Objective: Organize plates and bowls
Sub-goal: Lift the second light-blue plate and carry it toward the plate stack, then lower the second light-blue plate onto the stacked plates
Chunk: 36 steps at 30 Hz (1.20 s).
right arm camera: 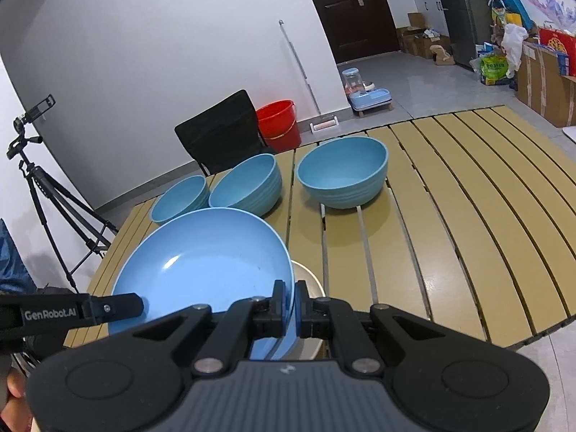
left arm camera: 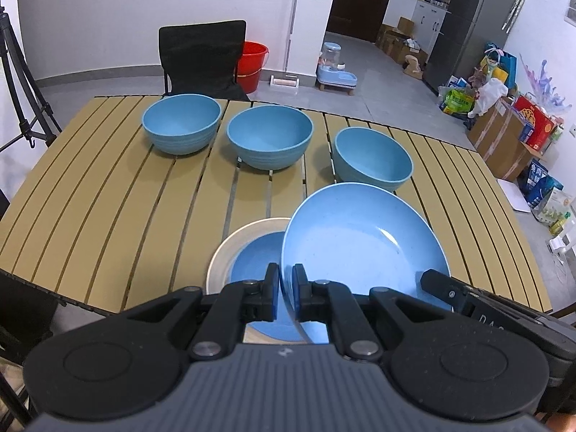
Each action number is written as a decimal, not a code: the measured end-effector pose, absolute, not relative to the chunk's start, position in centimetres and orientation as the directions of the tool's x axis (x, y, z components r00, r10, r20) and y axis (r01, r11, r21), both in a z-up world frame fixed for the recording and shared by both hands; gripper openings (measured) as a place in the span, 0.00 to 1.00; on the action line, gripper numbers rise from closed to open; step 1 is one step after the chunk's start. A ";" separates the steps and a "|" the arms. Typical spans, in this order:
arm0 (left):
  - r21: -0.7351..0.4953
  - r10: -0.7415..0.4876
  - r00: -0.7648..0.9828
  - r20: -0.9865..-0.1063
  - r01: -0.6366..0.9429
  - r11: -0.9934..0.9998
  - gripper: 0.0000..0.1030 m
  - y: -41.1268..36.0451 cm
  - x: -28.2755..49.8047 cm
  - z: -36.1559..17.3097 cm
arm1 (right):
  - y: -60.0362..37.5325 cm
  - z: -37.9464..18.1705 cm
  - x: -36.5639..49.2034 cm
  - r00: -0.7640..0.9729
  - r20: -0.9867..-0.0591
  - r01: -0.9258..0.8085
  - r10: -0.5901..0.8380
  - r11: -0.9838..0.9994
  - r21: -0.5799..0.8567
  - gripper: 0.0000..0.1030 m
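We hold the light, stiff, slick blue plate (left arm camera: 360, 244) by opposite rims, left tongs (left arm camera: 286, 293) and right tongs (right arm camera: 291, 307) both clenched on it, above the rimmed plate (left arm camera: 230, 248) at the tabletop's (left arm camera: 108, 216) near edge.

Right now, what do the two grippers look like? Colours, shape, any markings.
Both match: the left gripper and right gripper have black linkage arms, silver pivot pins, blue pads on the fingers, and a ribbed grey body. White lettering "GenRobot.AI" marks the left gripper's side in the right wrist view.

three blue bowls (left arm camera: 181, 124), two blue plates (left arm camera: 360, 248), one cream plate (left arm camera: 219, 262), two tools (left arm camera: 286, 288)
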State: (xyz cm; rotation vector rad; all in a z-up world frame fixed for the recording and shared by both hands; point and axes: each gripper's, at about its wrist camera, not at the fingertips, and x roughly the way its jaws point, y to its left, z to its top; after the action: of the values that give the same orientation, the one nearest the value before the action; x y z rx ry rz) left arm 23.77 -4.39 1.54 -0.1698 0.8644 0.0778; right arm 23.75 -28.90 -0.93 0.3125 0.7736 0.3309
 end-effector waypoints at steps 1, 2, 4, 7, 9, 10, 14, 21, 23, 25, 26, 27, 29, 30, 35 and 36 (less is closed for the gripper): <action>-0.116 0.001 0.646 -0.763 -0.138 0.984 0.08 -4.2 24.0 1.4 | -28.7 -1.0 23.9 0.669 -0.626 -0.177 0.401 0.904 0.389 0.05; -0.114 0.003 0.641 -0.768 -0.141 0.983 0.08 -3.9 24.2 1.1 | -28.5 -1.1 24.0 0.668 -0.628 -0.177 0.400 0.904 0.388 0.05; -0.115 0.004 0.634 -0.774 -0.146 0.983 0.08 -3.7 24.4 0.7 | -28.1 -1.3 24.4 0.663 -0.632 -0.177 0.400 0.905 0.387 0.05; -0.116 0.008 0.622 -0.783 -0.158 0.981 0.08 -3.1 24.8 0.0 | -27.8 -1.7 24.7 0.656 -0.638 -0.180 0.403 0.904 0.387 0.05; -0.114 0.013 0.615 -0.789 -0.166 0.980 0.08 -2.8 25.1 -0.4 | -27.3 -2.0 25.0 0.648 -0.646 -0.184 0.404 0.906 0.382 0.05; -0.112 0.014 0.612 -0.791 -0.168 0.979 0.08 -2.5 25.2 -0.7 | -27.1 -2.2 25.1 0.645 -0.649 -0.188 0.405 0.906 0.379 0.05; -0.113 0.013 0.602 -0.798 -0.170 0.979 0.08 -2.1 26.0 -1.5 | -26.1 -2.9 26.1 0.636 -0.660 -0.193 0.401 0.910 0.366 0.05; -0.106 0.013 0.584 -0.811 -0.169 0.980 0.08 -1.5 27.4 -3.2 | -25.3 -4.6 27.0 0.624 -0.678 -0.184 0.388 0.916 0.356 0.05; -0.097 0.017 0.584 -0.811 -0.163 0.982 0.08 -1.6 27.6 -3.7 | -24.9 -5.1 27.2 0.625 -0.683 -0.185 0.379 0.921 0.342 0.05; -0.085 0.023 0.586 -0.810 -0.156 0.984 0.08 -1.6 27.9 -4.3 | -24.6 -5.5 27.5 0.629 -0.684 -0.190 0.370 0.926 0.326 0.05; -0.079 0.026 0.584 -0.811 -0.153 0.985 0.08 -1.6 28.2 -4.6 | -24.4 -5.8 27.7 0.627 -0.689 -0.191 0.365 0.929 0.318 0.05; -0.073 0.028 0.580 -0.814 -0.150 0.986 0.08 -1.6 28.4 -5.0 | -24.3 -6.1 27.9 0.622 -0.695 -0.191 0.361 0.931 0.312 0.05; -0.069 0.028 0.568 -0.823 -0.149 0.986 0.08 -1.4 28.9 -5.7 | -24.1 -6.7 28.3 0.614 -0.705 -0.191 0.356 0.933 0.305 0.05; -0.069 0.026 0.562 -0.827 -0.147 0.987 0.08 -1.3 29.1 -6.0 | -23.9 -6.9 28.4 0.611 -0.709 -0.192 0.352 0.935 0.298 0.05; -0.044 0.043 0.553 -0.832 -0.142 0.989 0.08 -1.0 29.3 -7.4 | -23.0 -7.8 28.7 0.603 -0.723 -0.210 0.337 0.942 0.263 0.05; -0.034 0.051 0.557 -0.829 -0.142 0.989 0.08 -1.0 29.3 -7.5 | -22.8 -8.0 28.7 0.603 -0.723 -0.219 0.338 0.941 0.257 0.05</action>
State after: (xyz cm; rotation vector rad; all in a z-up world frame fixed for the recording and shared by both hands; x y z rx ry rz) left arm 29.34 -0.98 -7.55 -0.1010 0.9742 0.1140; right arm 28.74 -22.84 -7.96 0.1477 0.8662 0.3234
